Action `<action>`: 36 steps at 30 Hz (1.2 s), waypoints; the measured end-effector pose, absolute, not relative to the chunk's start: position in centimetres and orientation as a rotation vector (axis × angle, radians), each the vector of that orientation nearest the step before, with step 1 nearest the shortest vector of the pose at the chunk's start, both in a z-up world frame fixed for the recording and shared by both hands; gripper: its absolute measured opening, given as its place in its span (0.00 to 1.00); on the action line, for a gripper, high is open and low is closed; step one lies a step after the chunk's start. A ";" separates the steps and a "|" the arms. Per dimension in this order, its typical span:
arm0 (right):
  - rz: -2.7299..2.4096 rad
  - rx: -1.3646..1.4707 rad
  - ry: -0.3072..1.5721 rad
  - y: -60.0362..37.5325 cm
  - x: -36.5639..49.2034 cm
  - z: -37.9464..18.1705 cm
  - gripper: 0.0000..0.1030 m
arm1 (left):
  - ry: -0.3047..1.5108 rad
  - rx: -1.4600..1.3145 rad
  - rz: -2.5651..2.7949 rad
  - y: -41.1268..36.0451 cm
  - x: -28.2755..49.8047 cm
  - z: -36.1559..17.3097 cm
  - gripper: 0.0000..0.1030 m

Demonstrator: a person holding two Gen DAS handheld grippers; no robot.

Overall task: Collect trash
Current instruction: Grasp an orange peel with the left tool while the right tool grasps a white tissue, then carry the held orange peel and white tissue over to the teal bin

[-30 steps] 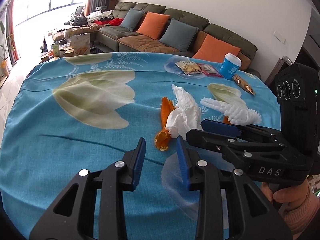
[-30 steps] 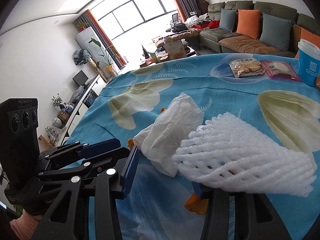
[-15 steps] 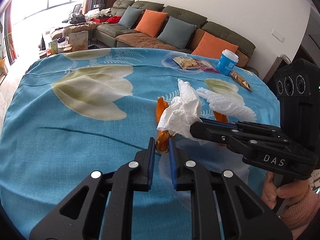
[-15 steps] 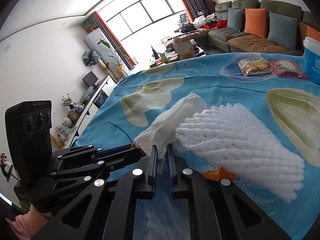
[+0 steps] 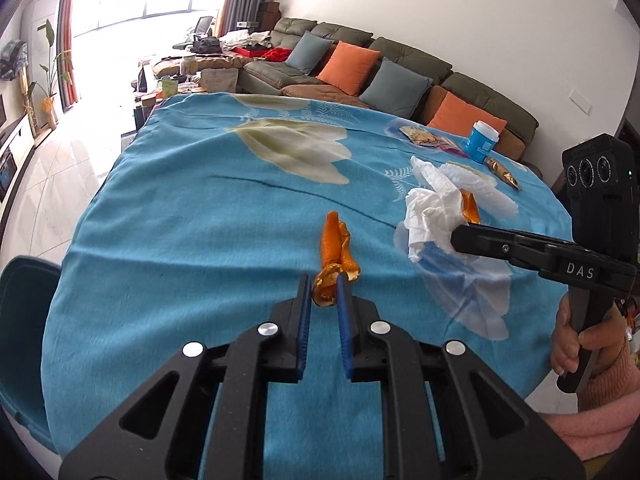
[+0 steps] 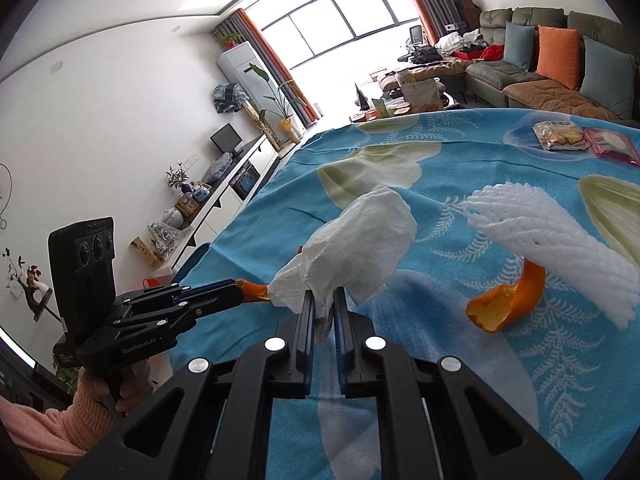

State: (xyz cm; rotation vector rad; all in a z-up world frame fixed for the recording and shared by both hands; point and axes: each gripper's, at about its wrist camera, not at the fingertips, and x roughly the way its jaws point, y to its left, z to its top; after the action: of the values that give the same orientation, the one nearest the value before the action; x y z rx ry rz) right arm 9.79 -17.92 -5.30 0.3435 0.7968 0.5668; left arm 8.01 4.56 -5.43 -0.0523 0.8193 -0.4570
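The left hand-held gripper (image 5: pixel 325 294) is clamped on a curled strip of orange peel (image 5: pixel 335 248) above the blue floral-clothed worktop (image 5: pixel 200 220), while the right hand-held gripper (image 6: pixel 322 312) pinches a crumpled white paper tissue (image 6: pixel 360 256) just beside that peel.
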 end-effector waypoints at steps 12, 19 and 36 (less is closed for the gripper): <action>0.580 0.312 0.828 -16.1 9.3 -6.0 0.08 | 0.822 -0.080 -0.424 6.4 6.4 -6.5 0.36; 0.570 0.323 0.828 -16.1 9.7 -6.0 0.08 | 0.844 -0.079 -0.448 4.8 7.9 -6.7 0.23; 0.592 0.303 0.820 -15.4 9.6 -5.8 0.08 | 0.821 -0.126 -0.443 5.6 7.0 -6.3 0.14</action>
State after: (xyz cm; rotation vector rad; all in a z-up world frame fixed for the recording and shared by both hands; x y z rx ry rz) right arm 9.62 -15.35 -5.83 0.3026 0.8198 0.5923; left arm 7.01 5.58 -6.28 -0.1262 0.8213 -0.4432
